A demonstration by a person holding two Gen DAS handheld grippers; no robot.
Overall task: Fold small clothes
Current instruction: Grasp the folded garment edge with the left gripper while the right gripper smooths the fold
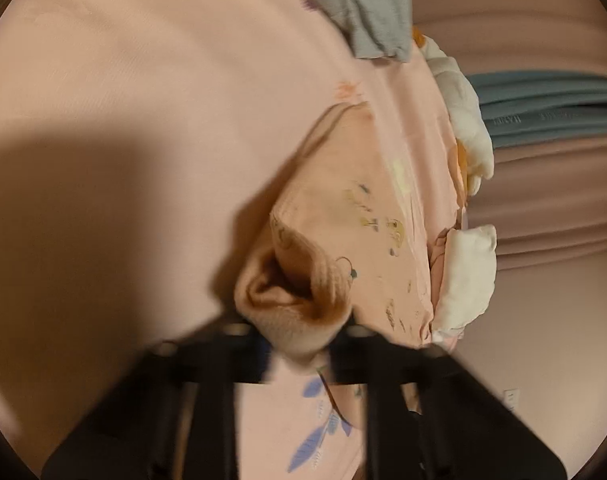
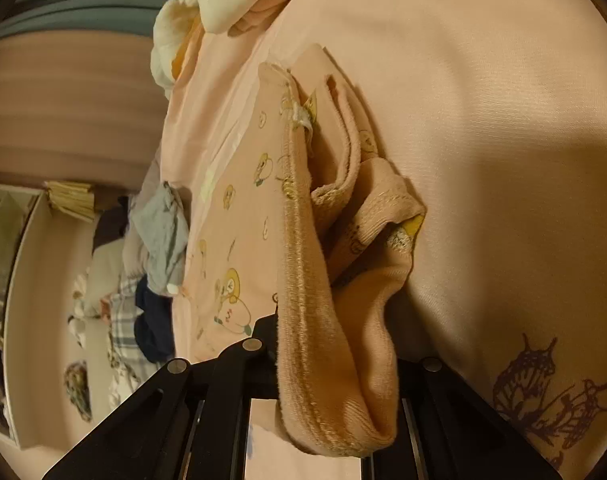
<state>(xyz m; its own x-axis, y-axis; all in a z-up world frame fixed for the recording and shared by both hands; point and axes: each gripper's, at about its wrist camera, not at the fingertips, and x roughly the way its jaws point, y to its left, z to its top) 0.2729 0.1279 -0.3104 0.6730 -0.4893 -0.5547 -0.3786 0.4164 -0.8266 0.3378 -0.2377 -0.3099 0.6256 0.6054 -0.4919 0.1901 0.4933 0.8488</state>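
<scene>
Pink sheet (image 2: 483, 100) fills the background beyond both sets of jaws. Peach printed garment (image 2: 239, 216) lies on it, stretching forward from the jaws, with its ribbed edge bunched up between them. Right gripper (image 2: 335, 364) is clenched on a thick fold of that ribbed edge, which hangs down through the jaws. Left gripper (image 1: 299, 344) pinches the rolled cuff (image 1: 291, 300) of the same garment; the view is blurred. White folded cloth (image 1: 467, 276) sits right of the left jaws.
</scene>
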